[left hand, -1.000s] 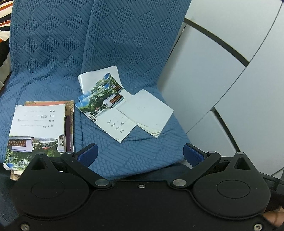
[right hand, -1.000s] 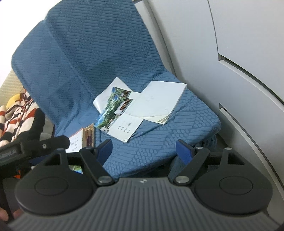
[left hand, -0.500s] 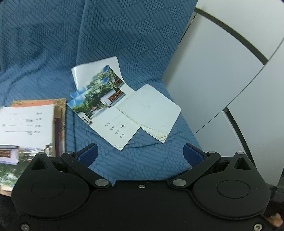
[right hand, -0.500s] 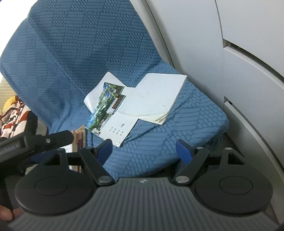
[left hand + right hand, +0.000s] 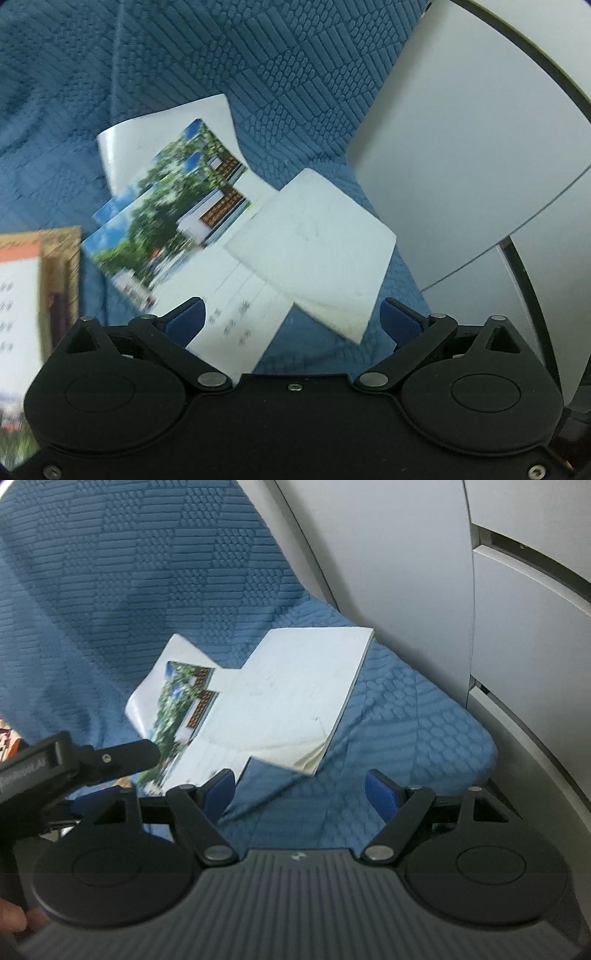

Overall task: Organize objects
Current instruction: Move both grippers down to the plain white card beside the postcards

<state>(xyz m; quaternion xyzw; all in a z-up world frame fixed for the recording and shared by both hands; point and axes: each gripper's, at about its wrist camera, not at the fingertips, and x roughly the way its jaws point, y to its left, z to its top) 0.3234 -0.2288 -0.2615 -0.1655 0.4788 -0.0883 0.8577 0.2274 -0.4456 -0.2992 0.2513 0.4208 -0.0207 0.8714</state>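
Loose booklets lie in a heap on the blue seat cushion [image 5: 325, 350]. A plain white booklet [image 5: 317, 251] rests on top at the right. Under it lie photo-cover booklets [image 5: 173, 229] with trees and a building, and a white sheet [image 5: 166, 140] behind. My left gripper [image 5: 291, 319] hovers open just in front of the heap, nothing between its blue pads. In the right wrist view the white booklet [image 5: 295, 694] and photo booklets [image 5: 181, 705] lie ahead of my right gripper [image 5: 301, 786], which is open and empty above the seat's front.
A second stack of booklets [image 5: 29, 295] lies at the left on the neighbouring seat. A grey-white wall panel [image 5: 461, 147] borders the seat on the right. The left gripper's body [image 5: 55, 771] shows at the left of the right wrist view, with a hand [image 5: 14, 919] below.
Both grippers have come down and closer to the heap of booklets, which looks larger now. The left stack has slid toward the left edge of the left view. Jaws stayed open.
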